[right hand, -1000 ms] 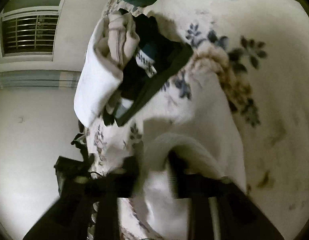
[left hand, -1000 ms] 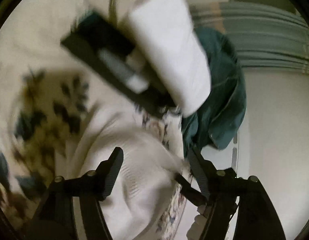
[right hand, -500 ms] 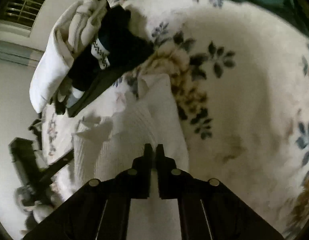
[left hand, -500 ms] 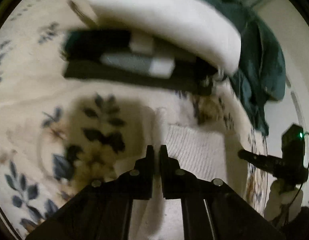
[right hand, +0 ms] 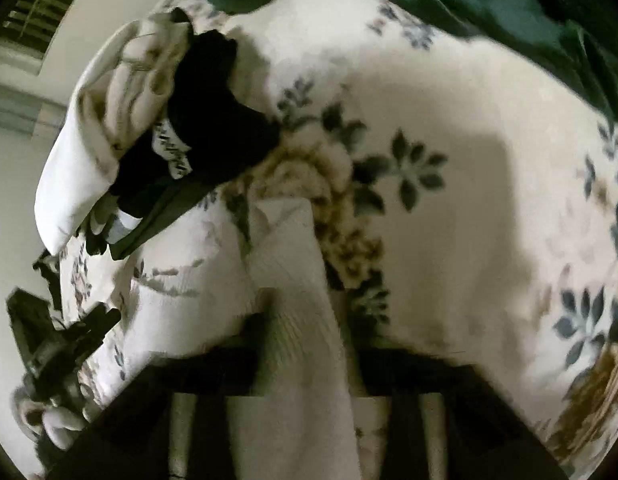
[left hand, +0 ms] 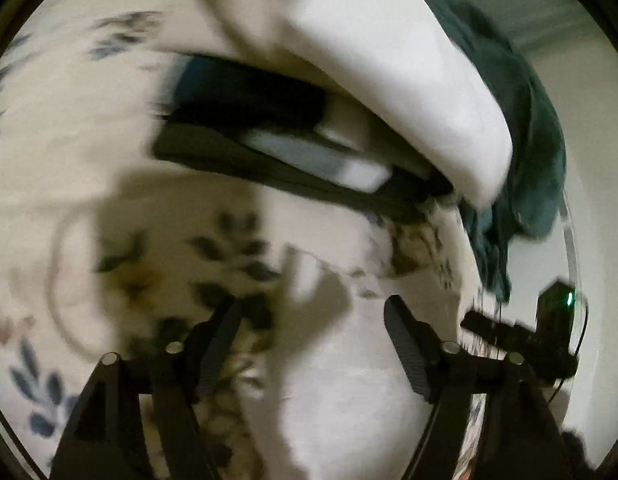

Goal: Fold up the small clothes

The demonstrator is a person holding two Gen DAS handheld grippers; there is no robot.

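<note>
A white ribbed garment point(left hand: 341, 392) lies folded on the floral bedspread point(left hand: 69, 128). My left gripper point(left hand: 313, 316) is open just above it, with one finger on each side and nothing between them. In the right wrist view the same garment point(right hand: 293, 280) runs down between my right gripper's fingers point(right hand: 305, 328), which are blurred and stand apart around the cloth without pinching it. A stack of folded clothes, dark pieces point(left hand: 249, 100) under a white one point(left hand: 397, 64), lies beyond; it also shows in the right wrist view point(right hand: 205, 120).
A teal garment point(left hand: 525, 128) hangs at the bed's edge and also shows in the right wrist view point(right hand: 469, 4). A black device with a green light point(left hand: 557, 312) stands beside the bed. The floral bedspread point(right hand: 489, 200) stretches to the right.
Both grippers were shut on the white garment half a second ago and have now opened. Both views have shifted and are blurred by motion.
</note>
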